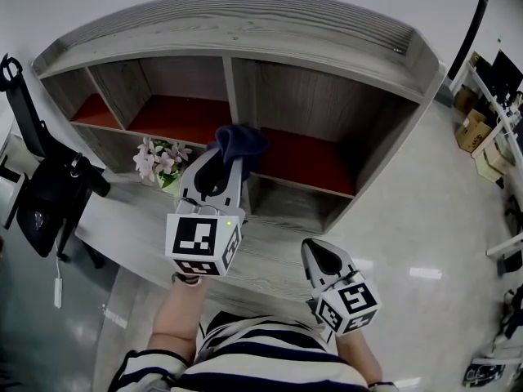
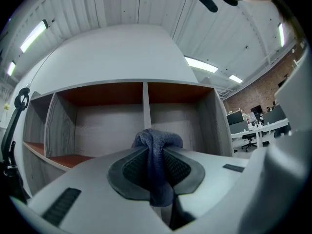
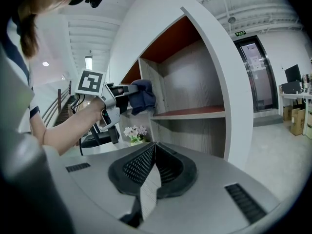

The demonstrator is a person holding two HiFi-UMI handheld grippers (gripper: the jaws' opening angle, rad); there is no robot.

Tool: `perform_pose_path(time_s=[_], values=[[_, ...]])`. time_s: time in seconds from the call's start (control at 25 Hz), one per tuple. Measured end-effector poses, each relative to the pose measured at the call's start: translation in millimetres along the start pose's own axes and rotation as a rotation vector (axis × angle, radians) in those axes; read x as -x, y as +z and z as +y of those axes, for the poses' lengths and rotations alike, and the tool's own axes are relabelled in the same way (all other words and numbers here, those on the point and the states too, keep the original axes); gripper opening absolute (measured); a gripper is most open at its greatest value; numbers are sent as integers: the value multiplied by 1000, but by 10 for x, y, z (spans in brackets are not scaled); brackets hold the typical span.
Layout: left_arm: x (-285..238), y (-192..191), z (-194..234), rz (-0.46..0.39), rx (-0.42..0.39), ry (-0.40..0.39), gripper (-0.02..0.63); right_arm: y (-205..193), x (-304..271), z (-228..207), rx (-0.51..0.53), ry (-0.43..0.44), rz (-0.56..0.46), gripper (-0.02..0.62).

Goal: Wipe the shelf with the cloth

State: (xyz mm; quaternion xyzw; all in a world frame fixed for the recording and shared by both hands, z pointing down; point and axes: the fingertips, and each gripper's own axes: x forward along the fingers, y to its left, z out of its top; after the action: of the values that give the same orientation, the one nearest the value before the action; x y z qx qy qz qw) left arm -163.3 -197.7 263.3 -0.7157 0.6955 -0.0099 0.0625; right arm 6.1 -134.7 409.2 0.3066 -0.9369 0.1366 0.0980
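Left gripper pinches the dark blue cloth, facing the grey wooden shelf; right gripper, pressed together and empty, sits farther back.

Your right gripper: jaws pressed together, nothing between them.
Your left gripper: up by the shelf, clamped on the dark blue cloth.
Flowers: pale bunch, sitting lower down under the cloth.

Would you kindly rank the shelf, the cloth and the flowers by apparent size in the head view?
1. shelf: by far the largest.
2. cloth and flowers: these look about alike, so I leave them unranked.
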Motion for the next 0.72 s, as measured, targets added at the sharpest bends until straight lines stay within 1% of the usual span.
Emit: perform_pose_path(time_s=[0.12,0.32,0.4,0.56,0.72], values=[[21,-172,-17,18,5,3,63,-13,-4,-10,-3,-6,4,26],[73,-381,-47,27,-15,4,63,-45,-8,-16,-8,-14,9,26],[101,-477,-55,40,-1,3,63,-59,-11,-15,-11,-15,11,26],[129,-713,-55,93,35,4,63,-81,-26,-14,-20,-17,15,26],[124,-839,-50,123,60,-3,63,-100,-38,-11,-25,-19,21,26]])
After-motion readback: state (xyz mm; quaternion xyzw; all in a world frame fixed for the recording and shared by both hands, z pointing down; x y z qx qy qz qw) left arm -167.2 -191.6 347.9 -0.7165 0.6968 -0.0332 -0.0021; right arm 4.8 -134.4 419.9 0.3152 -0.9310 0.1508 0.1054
